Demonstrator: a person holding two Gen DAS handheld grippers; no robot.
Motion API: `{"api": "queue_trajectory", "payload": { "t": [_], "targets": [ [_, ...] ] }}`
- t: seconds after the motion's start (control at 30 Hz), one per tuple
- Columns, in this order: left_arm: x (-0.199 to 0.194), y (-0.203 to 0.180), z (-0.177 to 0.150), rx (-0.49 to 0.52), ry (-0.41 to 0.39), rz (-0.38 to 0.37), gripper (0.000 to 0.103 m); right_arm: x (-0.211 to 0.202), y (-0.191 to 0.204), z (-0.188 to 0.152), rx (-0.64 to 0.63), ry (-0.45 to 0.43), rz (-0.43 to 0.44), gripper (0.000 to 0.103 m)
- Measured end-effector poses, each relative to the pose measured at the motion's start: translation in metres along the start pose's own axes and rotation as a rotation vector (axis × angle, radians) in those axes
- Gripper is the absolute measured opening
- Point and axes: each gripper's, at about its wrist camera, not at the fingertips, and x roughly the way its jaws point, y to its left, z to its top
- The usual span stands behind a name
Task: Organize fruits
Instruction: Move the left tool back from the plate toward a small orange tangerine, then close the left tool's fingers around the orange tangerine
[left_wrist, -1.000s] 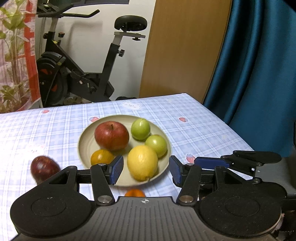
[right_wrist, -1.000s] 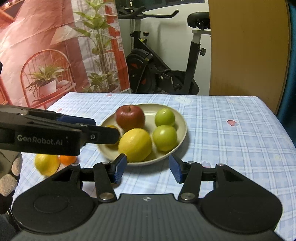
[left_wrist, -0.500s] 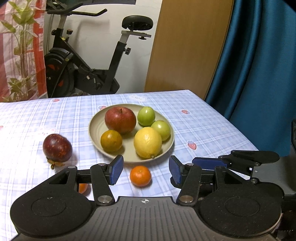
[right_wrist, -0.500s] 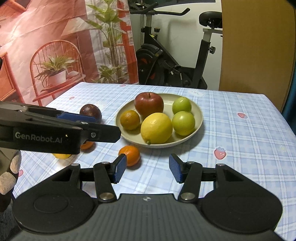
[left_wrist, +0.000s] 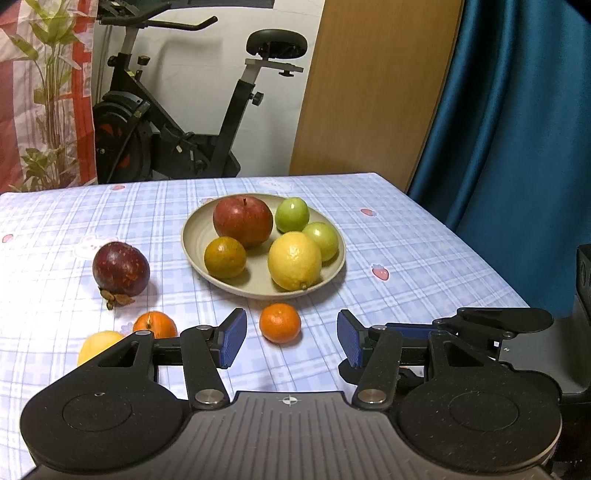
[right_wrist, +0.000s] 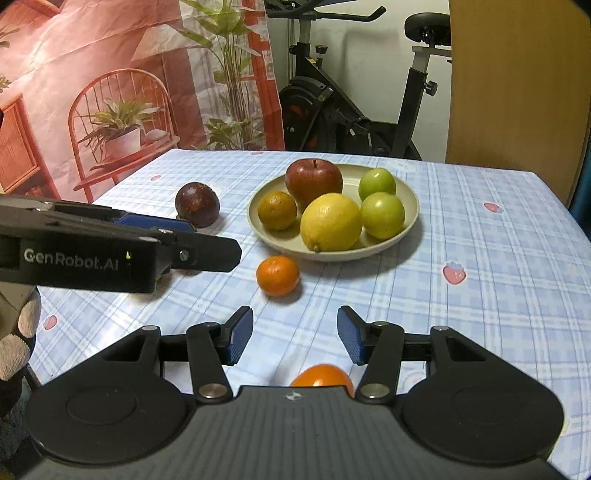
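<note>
Left hand-held gripper (left_wrist: 288, 338): jaws apart, empty, above the tabletop (left_wrist: 424, 258).
Right hand-held gripper (right_wrist: 295, 334): jaws apart, empty.
Fruits: apple, lemon and three more on the plate (left_wrist: 192, 229); a mandarin (left_wrist: 279, 322) just in front, others loose at left.
Risk: round mandarin may roll if one pad nudges it first; the plate looks crowded, so an added fruit could spill.
Surface: checked blue cloth, possibly slippery.
Room: exercise bike (left_wrist: 177, 122), teal curtain.
</note>
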Motion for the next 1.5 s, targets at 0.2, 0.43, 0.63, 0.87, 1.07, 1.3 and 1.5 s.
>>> {"api": "queue_trajectory", "payload": {
  "t": [0.2,0.43,0.63,0.87,1.07,1.3,1.5],
  "targets": [
    [-0.001,0.004,-0.005,-0.028,0.013,-0.009,0.057,-0.004,-0.001,-0.011,0.01,0.014,-0.008,0.054],
    [0.002,0.003,-0.012,-0.039,0.039,-0.022,0.057,-0.012,0.004,-0.022,-0.003,0.0,-0.018,0.057],
    [0.003,0.002,-0.016,-0.044,0.043,-0.038,0.057,-0.016,0.007,-0.027,-0.028,-0.009,-0.061,0.063],
    [0.007,-0.002,-0.023,-0.043,0.061,-0.051,0.057,-0.012,0.0,-0.039,-0.001,0.028,-0.086,0.062],
    [0.012,-0.004,-0.026,-0.04,0.076,-0.062,0.057,-0.007,0.001,-0.044,-0.005,0.045,-0.069,0.056],
    [0.018,-0.01,-0.029,-0.042,0.094,-0.098,0.057,-0.004,0.004,-0.046,-0.008,0.041,-0.03,0.051],
    [0.024,-0.019,-0.034,-0.012,0.124,-0.113,0.056,0.003,0.02,-0.049,-0.097,0.021,0.015,0.051]
  ]
}}
